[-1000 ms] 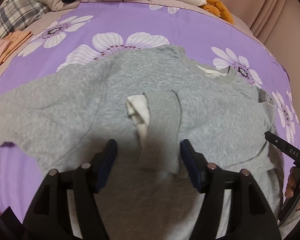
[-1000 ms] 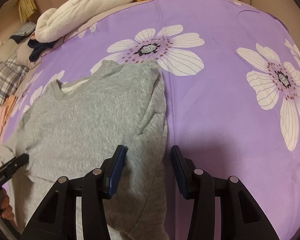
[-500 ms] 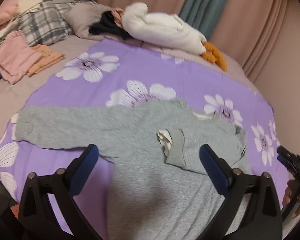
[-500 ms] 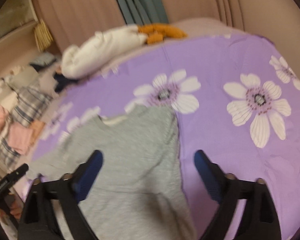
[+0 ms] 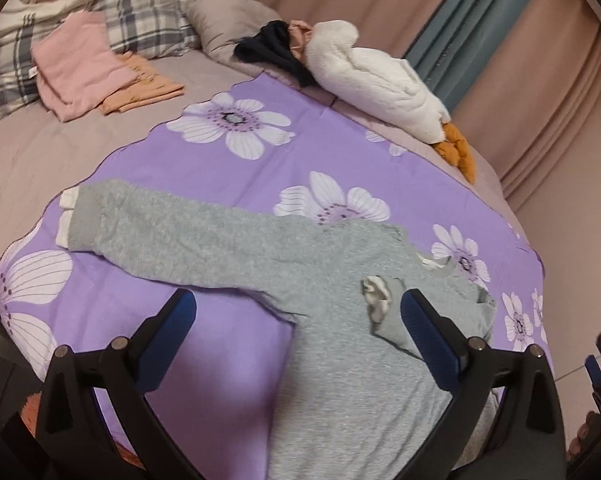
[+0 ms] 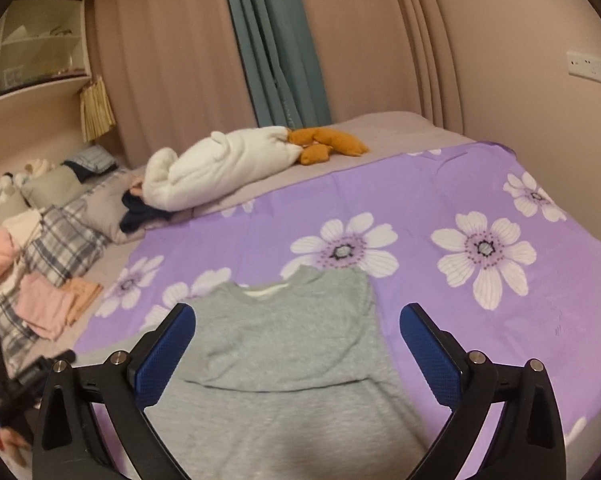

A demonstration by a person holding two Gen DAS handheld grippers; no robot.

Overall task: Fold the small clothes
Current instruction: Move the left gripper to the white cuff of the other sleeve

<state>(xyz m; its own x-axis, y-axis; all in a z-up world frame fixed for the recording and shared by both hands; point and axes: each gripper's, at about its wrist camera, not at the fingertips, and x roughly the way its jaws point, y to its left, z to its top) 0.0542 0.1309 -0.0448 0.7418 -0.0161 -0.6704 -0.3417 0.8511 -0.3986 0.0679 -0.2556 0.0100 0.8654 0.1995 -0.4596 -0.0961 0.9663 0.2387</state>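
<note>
A small grey sweater (image 5: 340, 360) lies flat on the purple flowered sheet (image 5: 260, 168). Its left sleeve (image 5: 160, 232) stretches out to the left, ending in a white-lined cuff (image 5: 66, 220). Its right sleeve is folded over the chest, with its white-lined cuff (image 5: 376, 296) on top. My left gripper (image 5: 296, 320) is open and empty, raised above the sweater. In the right wrist view the sweater (image 6: 292, 352) lies below my right gripper (image 6: 296, 340), which is open, empty and raised.
Folded pink and orange clothes (image 5: 92, 68) lie on the bed at the far left by plaid pillows (image 5: 140, 16). A white plush with orange feet (image 5: 376, 88) and dark clothing (image 5: 272, 48) lie at the back. Curtains (image 6: 276, 40) stand behind the bed.
Both grippers have opened wide and lifted up and back from the sweater. The right sleeve stays folded over the chest.
</note>
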